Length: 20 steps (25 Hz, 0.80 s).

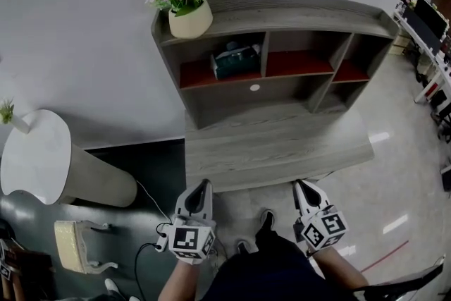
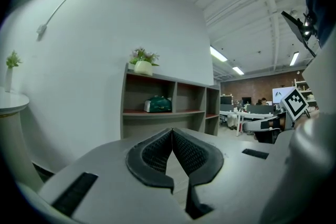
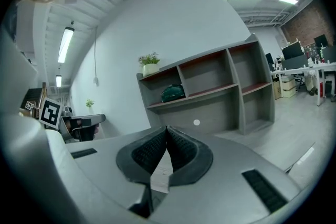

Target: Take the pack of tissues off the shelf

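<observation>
Reaching from here carries a few risks, as I judge it; the pack of tissues (image 1: 236,60) lies in the left compartment of the shelf (image 1: 296,14), on its reddish board, well apart from both grippers, so a long stretch over the wide ledge (image 1: 275,144) in front is called for; fingers brought in closed would only push the soft pack back toward the rear wall, so they need to spread before they arrive; a pinch on loose wrapping alone could let the pack slip or tear on the way out; a lift that goes too high could knock the top board, on which the flower pot (image 1: 190,19) stands right over that compartment, and a jolt might tip it.

Both hands are low and close to the person's body, just short of the near edge of the ledge, pointing forward toward the shelf; the left gripper (image 1: 203,185) has its fingers (image 2: 155,153) pressed together at the tips with nothing between them; the right gripper (image 1: 301,185) is the same, fingers (image 3: 184,150) closed and empty; the two sit side by side, about level, one at each side of the person's legs.
</observation>
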{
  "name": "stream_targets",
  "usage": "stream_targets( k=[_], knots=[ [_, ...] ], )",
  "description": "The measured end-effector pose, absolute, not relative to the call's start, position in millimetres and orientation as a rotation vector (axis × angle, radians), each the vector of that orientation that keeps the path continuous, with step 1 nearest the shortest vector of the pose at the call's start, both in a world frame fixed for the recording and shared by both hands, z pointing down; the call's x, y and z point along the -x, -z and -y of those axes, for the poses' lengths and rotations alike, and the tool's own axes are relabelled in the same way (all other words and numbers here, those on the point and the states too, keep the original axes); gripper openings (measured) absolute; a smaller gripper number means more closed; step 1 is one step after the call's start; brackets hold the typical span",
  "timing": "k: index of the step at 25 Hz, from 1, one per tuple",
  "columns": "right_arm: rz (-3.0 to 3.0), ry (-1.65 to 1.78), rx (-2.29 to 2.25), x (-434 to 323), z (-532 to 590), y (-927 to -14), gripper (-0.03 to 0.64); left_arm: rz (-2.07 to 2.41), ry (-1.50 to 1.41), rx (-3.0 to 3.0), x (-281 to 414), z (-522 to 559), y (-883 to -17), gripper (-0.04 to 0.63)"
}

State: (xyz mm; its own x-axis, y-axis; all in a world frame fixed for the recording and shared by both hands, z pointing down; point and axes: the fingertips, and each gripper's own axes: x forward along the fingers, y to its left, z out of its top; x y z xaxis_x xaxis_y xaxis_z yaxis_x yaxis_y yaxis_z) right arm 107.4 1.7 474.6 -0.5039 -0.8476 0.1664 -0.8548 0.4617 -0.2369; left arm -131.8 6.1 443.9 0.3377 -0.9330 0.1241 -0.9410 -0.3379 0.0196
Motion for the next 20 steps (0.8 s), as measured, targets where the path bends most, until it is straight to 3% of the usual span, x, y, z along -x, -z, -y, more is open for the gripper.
stream_targets(
  k=[20],
  knots=[
    [2.758, -0.501, -1.433, -140, 112, -469, 0.011, 1.846, -0.185, -2.433, 88, 84, -432, 0.017]
  ],
)
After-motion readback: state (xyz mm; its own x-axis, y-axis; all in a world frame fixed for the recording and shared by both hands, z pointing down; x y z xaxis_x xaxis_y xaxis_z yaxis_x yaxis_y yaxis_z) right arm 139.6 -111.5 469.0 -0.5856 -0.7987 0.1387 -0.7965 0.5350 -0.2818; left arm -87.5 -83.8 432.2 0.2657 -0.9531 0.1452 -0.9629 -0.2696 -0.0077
